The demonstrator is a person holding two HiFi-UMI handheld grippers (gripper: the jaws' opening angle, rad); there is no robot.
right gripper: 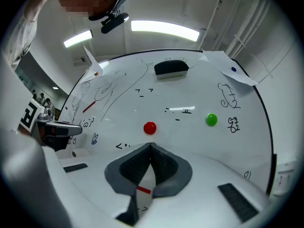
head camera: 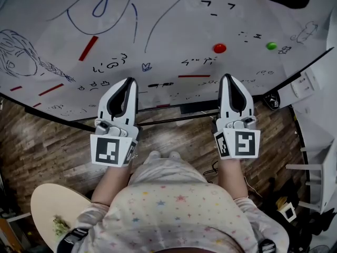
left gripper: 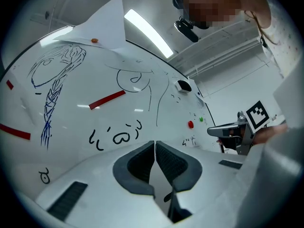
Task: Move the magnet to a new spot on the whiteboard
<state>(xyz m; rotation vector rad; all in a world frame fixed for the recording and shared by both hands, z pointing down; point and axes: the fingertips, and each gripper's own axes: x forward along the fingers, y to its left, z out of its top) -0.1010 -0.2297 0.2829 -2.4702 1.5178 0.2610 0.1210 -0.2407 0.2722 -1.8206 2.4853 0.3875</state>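
The left hand-held gripper [left gripper: 155,142] is recorded with its jaws pressed together, nothing between them, and its tip near the lower edge of the whiteboard [head camera: 168,15], below black scribbles. The right hand-held gripper [right gripper: 150,145] is likewise pressed together and empty. The red magnet [right gripper: 149,128] is seen on the whiteboard just ahead of its tip, apart from it, with the green magnet [right gripper: 211,120] further to that gripper's right and a black eraser [right gripper: 171,68] well beyond.
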